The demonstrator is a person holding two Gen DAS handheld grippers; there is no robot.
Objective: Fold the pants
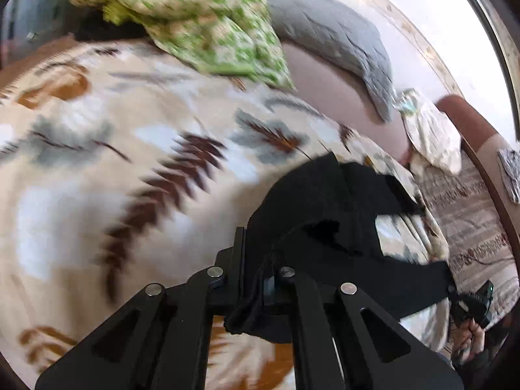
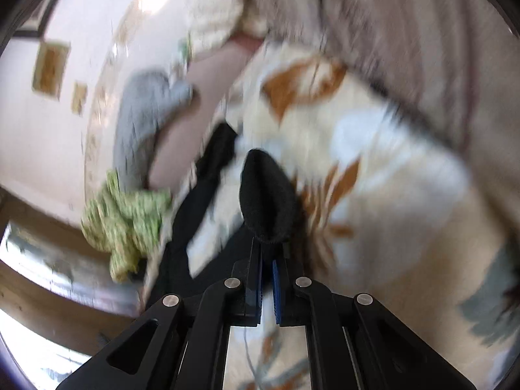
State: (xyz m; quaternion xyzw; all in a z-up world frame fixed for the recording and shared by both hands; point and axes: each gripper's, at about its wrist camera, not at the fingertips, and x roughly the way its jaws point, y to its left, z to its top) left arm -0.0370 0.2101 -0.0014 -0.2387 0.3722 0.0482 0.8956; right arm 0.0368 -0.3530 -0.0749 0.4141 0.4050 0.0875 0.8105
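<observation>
Left gripper (image 1: 260, 260) is clenching its jaws on the black pants (image 1: 325, 214), fabric bunching between them. Right gripper (image 2: 267, 250) is pinching another end of the pants, jaws nearly together. The pants are hanging over the feather-print blanket (image 1: 113, 162) on the bed. A green floral cloth (image 1: 195, 16) is lying at eleven o'clock, a grey pillow (image 1: 341, 39) at one o'clock.

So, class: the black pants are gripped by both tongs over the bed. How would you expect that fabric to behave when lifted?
The black pants will probably be floppy: they sag and bunch between the left tongs and the right tongs. They look light, since a narrow pinch holds them. The soft, fuzzy-looking cloth likely won't slip easily, though blur limits certainty.
</observation>
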